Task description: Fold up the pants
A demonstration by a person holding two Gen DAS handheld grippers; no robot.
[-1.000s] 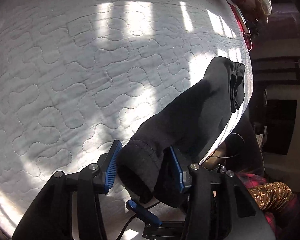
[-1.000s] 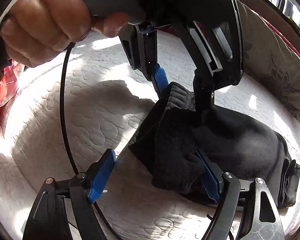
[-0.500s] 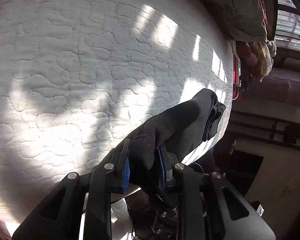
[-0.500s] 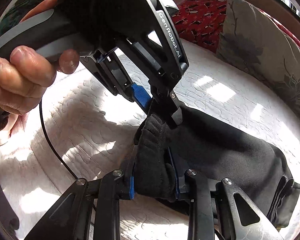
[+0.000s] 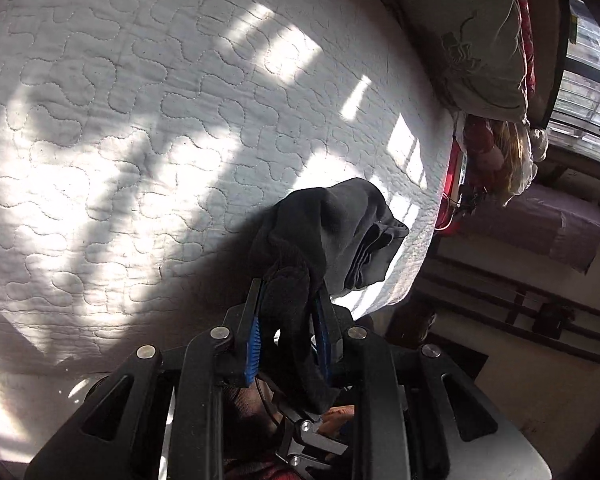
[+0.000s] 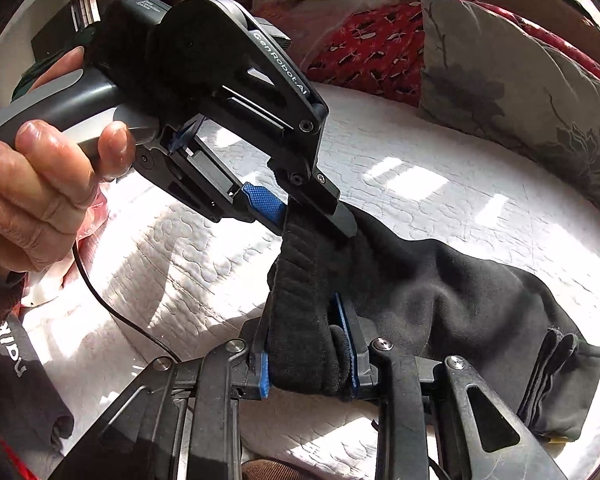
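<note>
On the white quilted bed (image 6: 440, 184) lie the black pants (image 6: 440, 292), folded into a long thick bundle. One end of the pants is lifted off the bed, and the other end, with its stacked layers, rests on the bed near the bed's edge.

The right gripper (image 6: 306, 356) is squeezed tight on the ribbed band of the pants, with the cloth packed between its blue pads (image 6: 263, 376). The left gripper (image 6: 300, 216) has come in from above and pinches the same band a little higher up, its fingers pressed closed on the cloth. A bare hand (image 6: 32, 192) holds the left gripper's gray handle, and a thin black cable (image 6: 112, 308) hangs down from it over the bed.

From the left wrist view, the left gripper (image 5: 288, 332) has the dark cloth (image 5: 332, 236) bunched between its blue pads (image 5: 252, 348).

A gray flowered pillow (image 6: 520, 92) leans at the far side of the bed, with a red patterned cloth (image 6: 368, 52) beside it.
</note>
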